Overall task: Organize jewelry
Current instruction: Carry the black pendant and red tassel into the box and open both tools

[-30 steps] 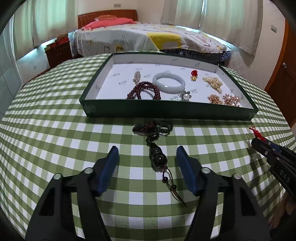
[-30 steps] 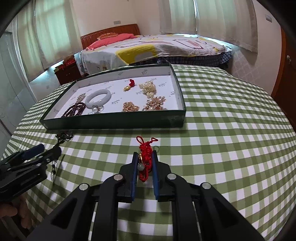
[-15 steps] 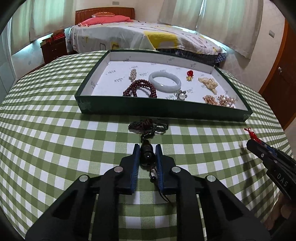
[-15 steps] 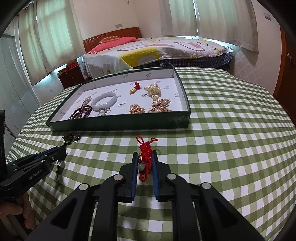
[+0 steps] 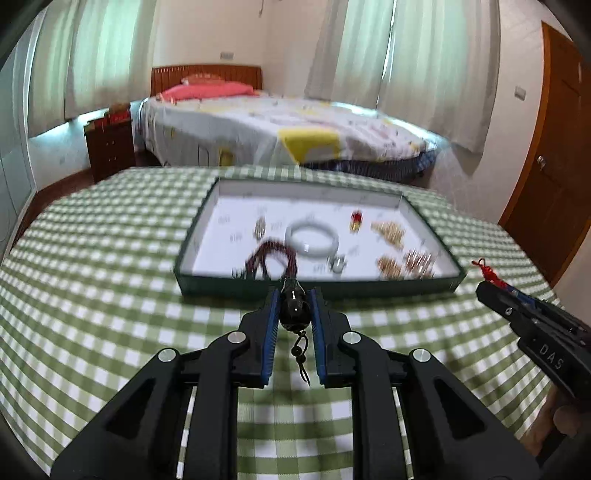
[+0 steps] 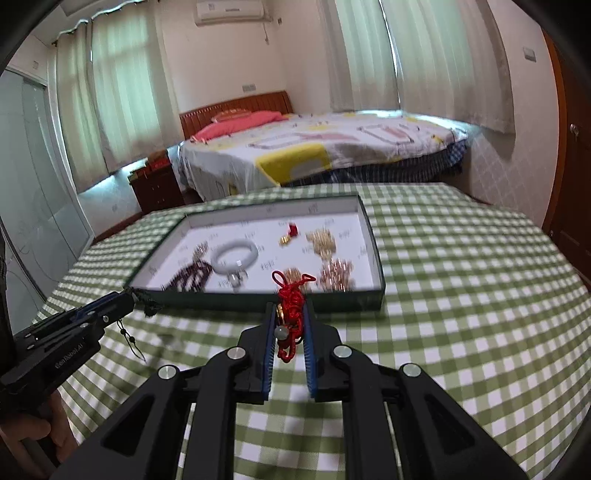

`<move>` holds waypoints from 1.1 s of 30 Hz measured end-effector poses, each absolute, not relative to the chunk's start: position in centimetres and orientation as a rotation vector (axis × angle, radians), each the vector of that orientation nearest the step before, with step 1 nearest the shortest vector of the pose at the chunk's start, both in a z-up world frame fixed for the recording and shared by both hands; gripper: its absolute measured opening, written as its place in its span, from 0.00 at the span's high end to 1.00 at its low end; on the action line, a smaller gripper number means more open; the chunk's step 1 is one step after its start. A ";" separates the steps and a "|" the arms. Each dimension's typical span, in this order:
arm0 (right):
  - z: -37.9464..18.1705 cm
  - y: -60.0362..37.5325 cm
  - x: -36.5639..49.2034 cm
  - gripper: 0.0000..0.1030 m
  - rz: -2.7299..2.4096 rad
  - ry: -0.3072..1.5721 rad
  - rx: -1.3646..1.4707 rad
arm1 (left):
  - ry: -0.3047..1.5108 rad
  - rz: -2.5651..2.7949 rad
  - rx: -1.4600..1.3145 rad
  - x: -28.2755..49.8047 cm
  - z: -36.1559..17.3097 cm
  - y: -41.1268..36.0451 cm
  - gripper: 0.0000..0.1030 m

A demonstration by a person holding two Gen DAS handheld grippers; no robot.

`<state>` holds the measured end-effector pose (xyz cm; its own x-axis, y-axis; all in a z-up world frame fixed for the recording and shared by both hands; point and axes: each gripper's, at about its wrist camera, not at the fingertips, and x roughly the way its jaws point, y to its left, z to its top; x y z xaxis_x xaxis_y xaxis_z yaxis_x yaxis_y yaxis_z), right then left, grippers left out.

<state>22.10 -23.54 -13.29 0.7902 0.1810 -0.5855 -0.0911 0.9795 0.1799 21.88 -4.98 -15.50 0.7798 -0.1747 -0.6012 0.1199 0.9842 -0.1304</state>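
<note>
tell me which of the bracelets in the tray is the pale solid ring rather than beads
The white bangle near the tray's middle: one smooth, pale, rigid hoop. The dark red beaded bracelet beside it, closer to the front wall, is a looped strand of small beads.

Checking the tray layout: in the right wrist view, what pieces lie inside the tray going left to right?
Dark red bead bracelet → white bangle → small red charm → gold beaded cluster.

Bedroom, wooden-headboard bed (image 6: 314, 147) with pink pillow (image 5: 207, 90), pale curtains (image 6: 110, 92), wall air conditioner (image 6: 231, 11), brown door (image 5: 554, 147)
</note>
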 end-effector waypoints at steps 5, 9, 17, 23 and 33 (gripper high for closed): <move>-10.7 -23.3 22.9 0.86 0.168 0.580 0.147 | 0.576 -0.180 -0.100 22.7 -12.0 -4.9 0.83; -8.5 -22.9 25.0 0.86 0.186 0.525 0.138 | 0.517 -0.191 -0.103 24.6 -9.8 -5.0 0.83; -6.9 -21.5 30.8 0.86 0.207 0.468 0.113 | 0.476 -0.179 -0.091 31.2 -8.4 -5.4 0.83; -8.3 -19.8 35.4 0.86 0.219 0.479 0.095 | 0.526 -0.163 -0.086 36.2 -10.3 -5.6 0.83; -13.1 -17.9 41.2 0.86 0.214 0.597 0.090 | 0.641 -0.119 -0.057 42.4 -15.1 -5.0 0.83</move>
<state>41.24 -17.94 -13.15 0.8056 0.2254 -0.5479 -0.1738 0.9740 0.1453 42.35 -5.01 -15.09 0.7950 -0.1284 -0.5928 0.0929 0.9916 -0.0901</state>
